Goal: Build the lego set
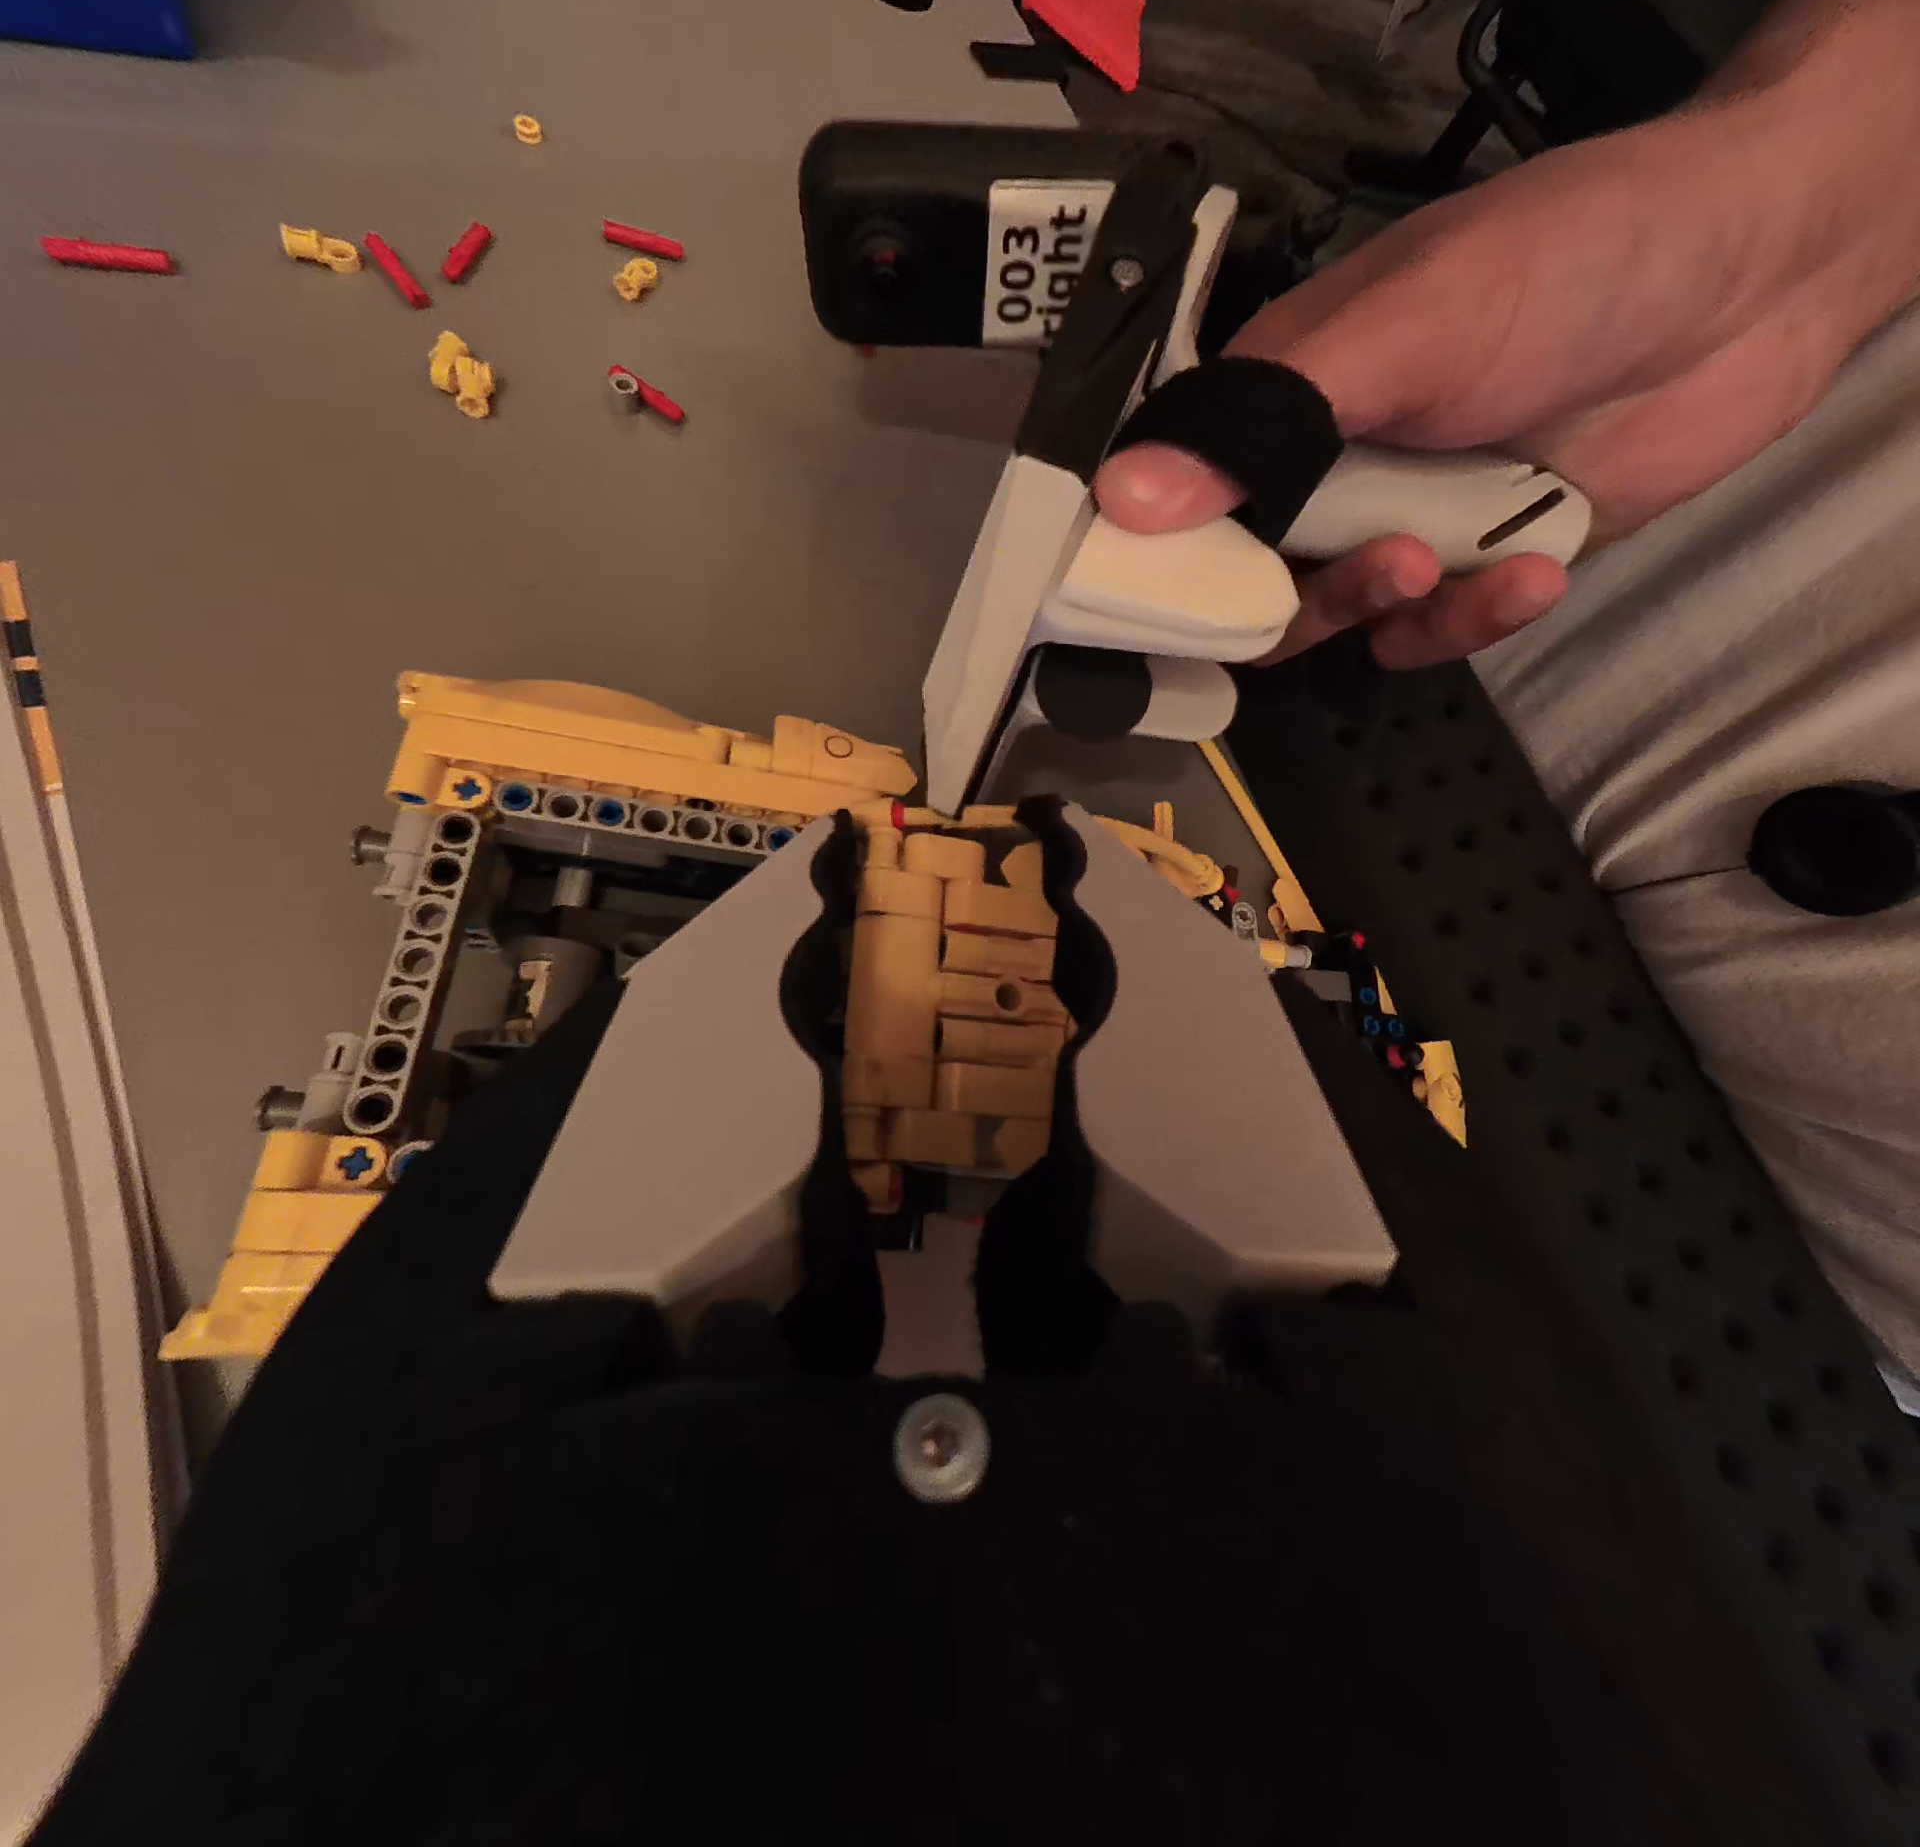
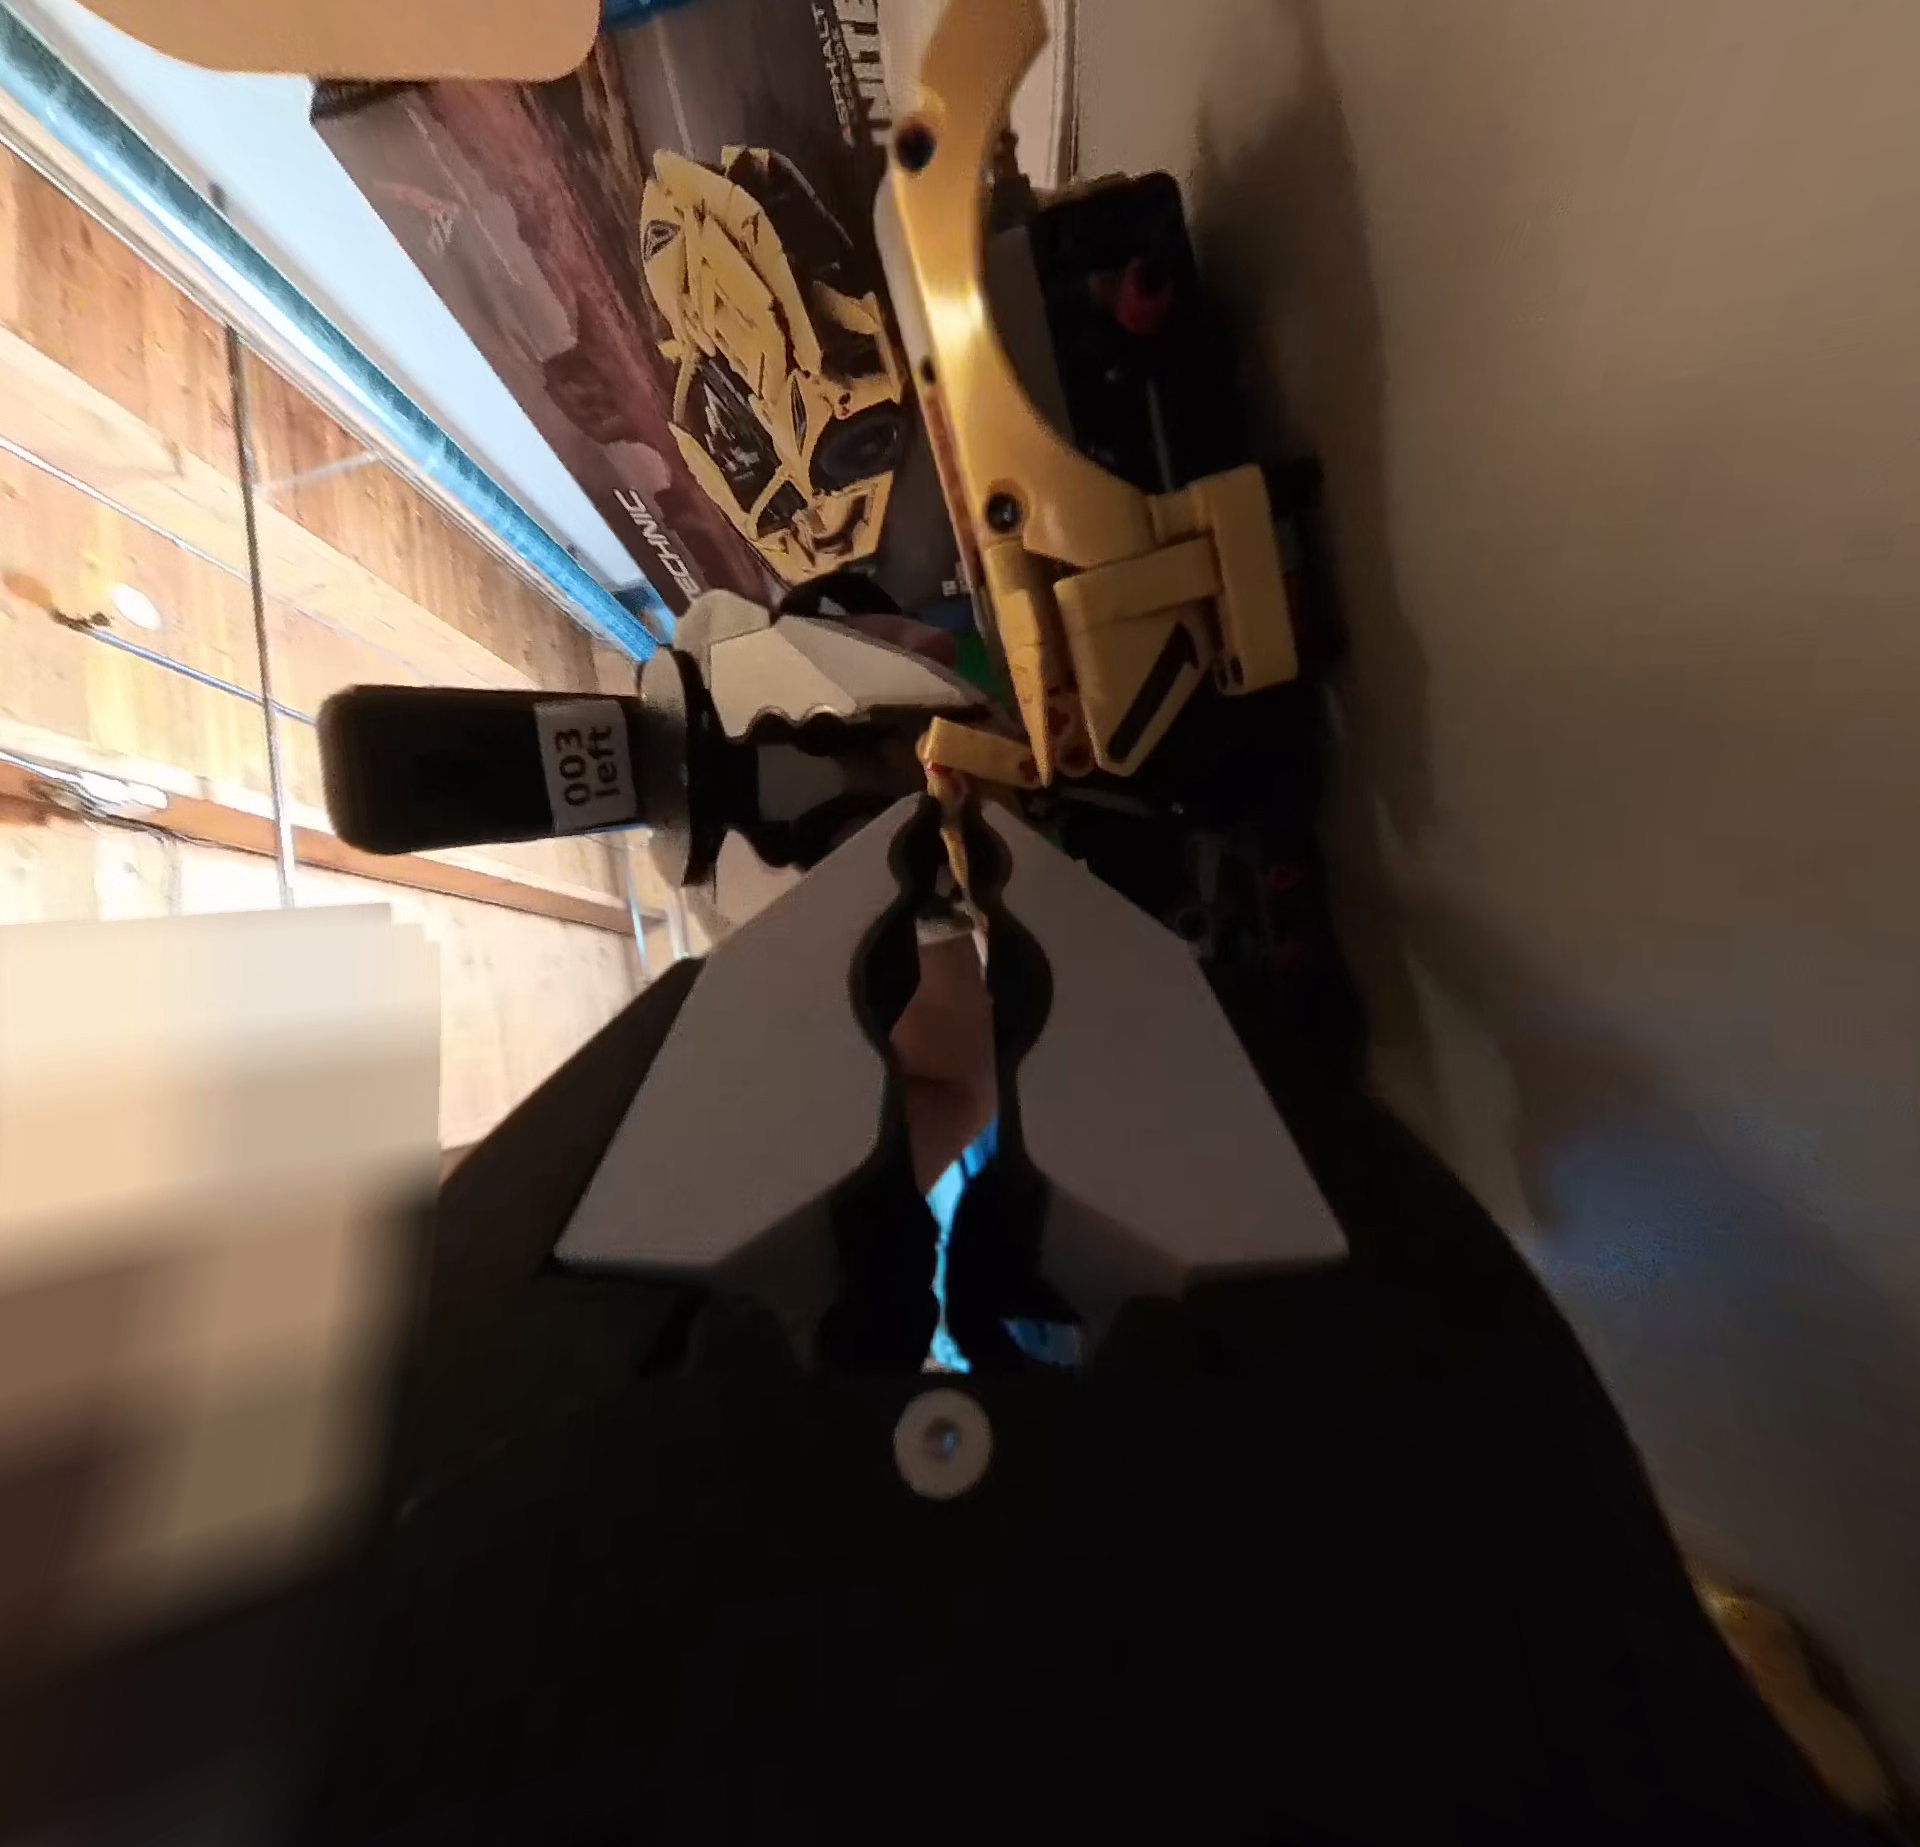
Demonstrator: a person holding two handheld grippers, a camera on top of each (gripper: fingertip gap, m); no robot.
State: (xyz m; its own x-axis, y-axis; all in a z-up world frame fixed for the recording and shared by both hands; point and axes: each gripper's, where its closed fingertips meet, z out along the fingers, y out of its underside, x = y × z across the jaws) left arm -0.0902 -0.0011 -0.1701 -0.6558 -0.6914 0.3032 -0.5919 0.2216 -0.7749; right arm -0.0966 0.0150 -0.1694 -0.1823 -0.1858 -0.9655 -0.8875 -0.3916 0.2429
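Note:
The half-built yellow Lego car [image 1: 582,737] lies on the grey table, with a grey holed beam frame [image 1: 416,966] on its left. My left gripper [image 1: 951,821] is shut on a yellow block section of the car [image 1: 966,987]. My right gripper [image 1: 940,779], held in a hand, comes in from the upper right with its tip touching the top of that section. In the right wrist view my right gripper [image 2: 948,810] is shut on a thin yellow piece [image 2: 956,841], right at the car [image 2: 1101,550]. The left gripper [image 2: 831,696] shows just beyond it.
Loose red pins [image 1: 395,268] and small yellow connectors [image 1: 462,374] lie scattered on the table at the upper left. A black perforated board [image 1: 1558,1278] is at the right. The set's box [image 2: 727,343], showing a yellow car, stands behind the model. Left and right tips are no more than a few centimetres apart.

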